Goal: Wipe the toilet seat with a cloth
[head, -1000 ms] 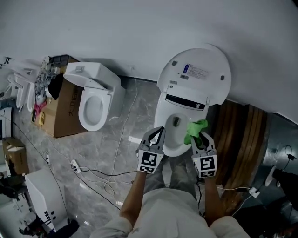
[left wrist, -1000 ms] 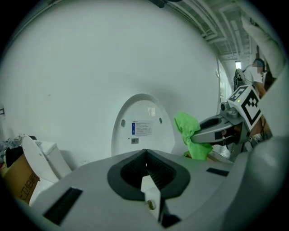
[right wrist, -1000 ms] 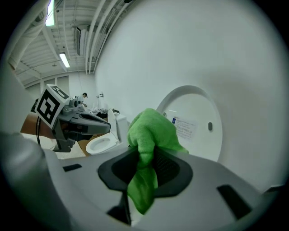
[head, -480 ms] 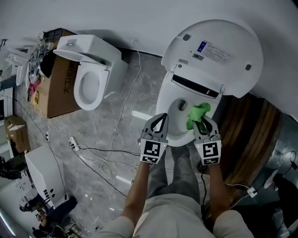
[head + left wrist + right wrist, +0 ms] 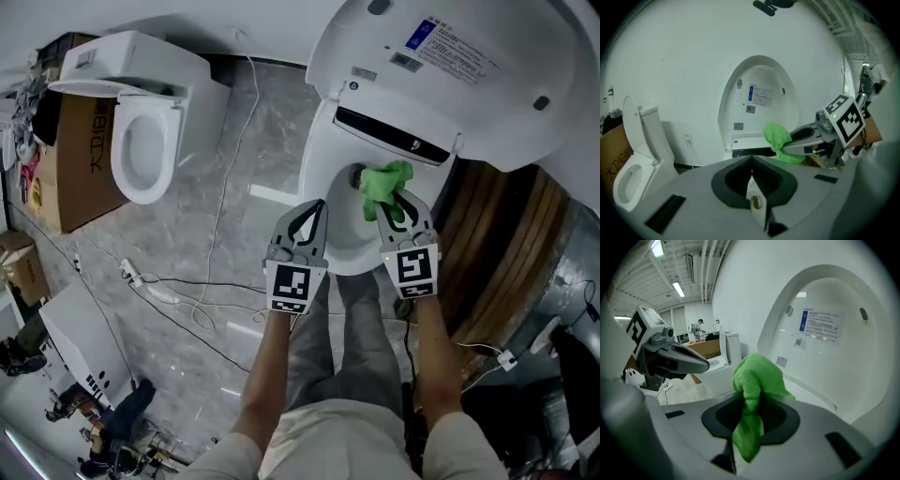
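A white toilet [image 5: 328, 230] stands in front of me with its lid [image 5: 450, 75] raised against the wall. My right gripper [image 5: 384, 201] is shut on a bright green cloth [image 5: 382, 182], held over the back of the bowl just below the hinge. In the right gripper view the green cloth [image 5: 757, 379] bunches out between the jaws before the raised lid [image 5: 834, 329]. My left gripper [image 5: 316, 206] is shut and holds nothing; it hovers over the bowl's left rim, beside the right one. The left gripper view shows the cloth [image 5: 779, 138] to its right.
A second toilet [image 5: 141, 131] stands at the left beside a cardboard box [image 5: 67, 164]. Cables [image 5: 187, 300] trail over the grey marble floor. Brown wooden boards [image 5: 487, 253] lie right of the toilet. The person's legs [image 5: 337, 347] are below the grippers.
Both grippers and the head camera have come closer to the toilet. The cloth has moved from the bowl's right rim toward the back, near the hinge.
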